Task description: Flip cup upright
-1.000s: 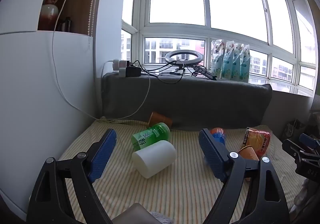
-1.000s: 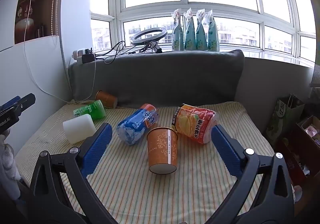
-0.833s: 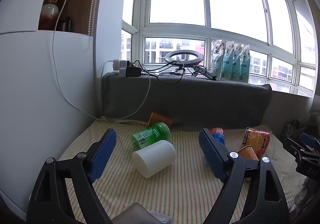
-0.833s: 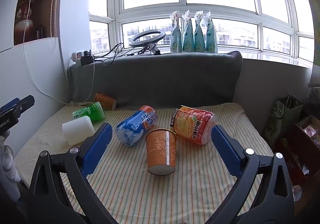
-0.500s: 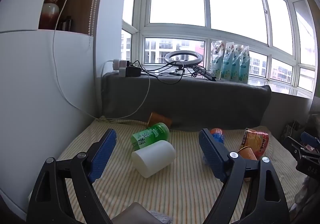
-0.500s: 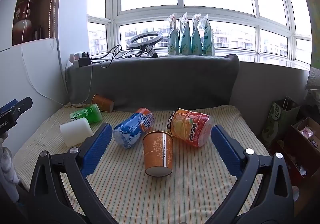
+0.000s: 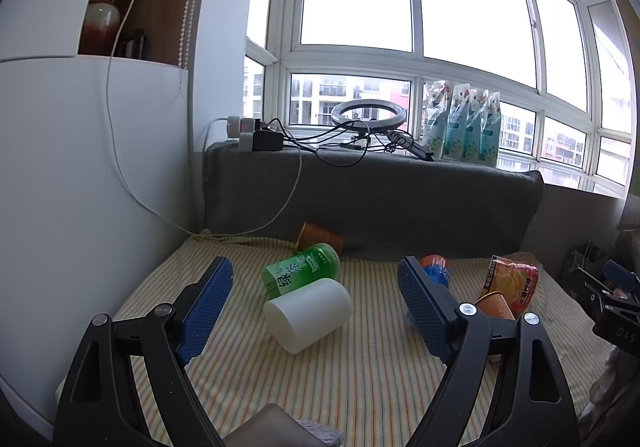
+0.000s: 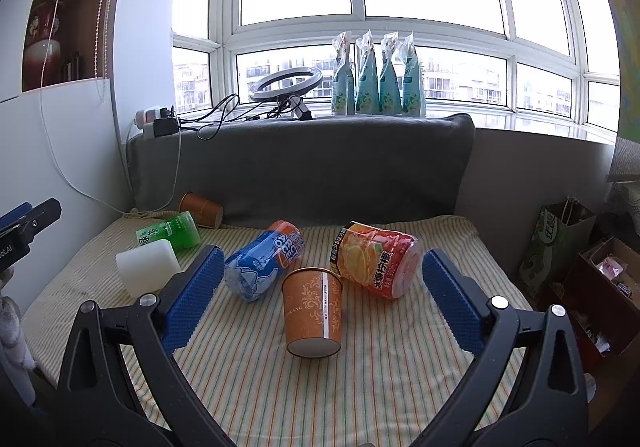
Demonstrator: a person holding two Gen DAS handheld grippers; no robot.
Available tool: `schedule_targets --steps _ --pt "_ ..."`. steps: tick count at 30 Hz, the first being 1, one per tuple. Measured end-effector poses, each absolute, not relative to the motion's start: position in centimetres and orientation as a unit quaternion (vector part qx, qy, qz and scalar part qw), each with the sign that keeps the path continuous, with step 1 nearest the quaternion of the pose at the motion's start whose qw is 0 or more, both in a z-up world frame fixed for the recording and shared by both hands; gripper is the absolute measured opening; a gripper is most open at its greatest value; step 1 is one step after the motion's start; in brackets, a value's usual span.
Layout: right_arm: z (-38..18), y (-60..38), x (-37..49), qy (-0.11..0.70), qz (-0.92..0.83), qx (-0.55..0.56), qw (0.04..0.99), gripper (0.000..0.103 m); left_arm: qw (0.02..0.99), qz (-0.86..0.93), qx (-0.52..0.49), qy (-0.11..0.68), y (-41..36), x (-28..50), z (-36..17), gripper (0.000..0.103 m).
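An orange paper cup lies on its side on the striped cloth, base toward me, between the fingers of my open right gripper, which hangs above and short of it. A white cup lies on its side between the fingers of my open left gripper; it also shows in the right wrist view. A green cup, a blue cup, a red-orange cup and a second orange paper cup also lie on their sides. Both grippers are empty.
The striped cloth covers the table. A grey cushion backs it, with a ring light, cables and green pouches on the sill. A white cabinet stands left. A paper bag and box stand right.
My right gripper has drifted slightly, so the cups sit a little higher and farther in its view. My left gripper has barely moved. Both stay open.
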State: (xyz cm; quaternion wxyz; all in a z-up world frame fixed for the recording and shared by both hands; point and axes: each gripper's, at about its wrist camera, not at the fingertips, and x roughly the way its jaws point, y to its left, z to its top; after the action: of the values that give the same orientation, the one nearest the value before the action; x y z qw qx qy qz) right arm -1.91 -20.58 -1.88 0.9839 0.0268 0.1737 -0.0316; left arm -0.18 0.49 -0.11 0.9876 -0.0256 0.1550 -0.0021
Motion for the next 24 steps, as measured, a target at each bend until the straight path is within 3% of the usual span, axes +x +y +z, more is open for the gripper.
schedule_targets --steps 24 --pt "-2.21 -21.0 -1.42 0.178 -0.036 0.028 0.983 0.102 0.986 -0.007 -0.025 0.168 0.06 0.21 -0.55 0.084"
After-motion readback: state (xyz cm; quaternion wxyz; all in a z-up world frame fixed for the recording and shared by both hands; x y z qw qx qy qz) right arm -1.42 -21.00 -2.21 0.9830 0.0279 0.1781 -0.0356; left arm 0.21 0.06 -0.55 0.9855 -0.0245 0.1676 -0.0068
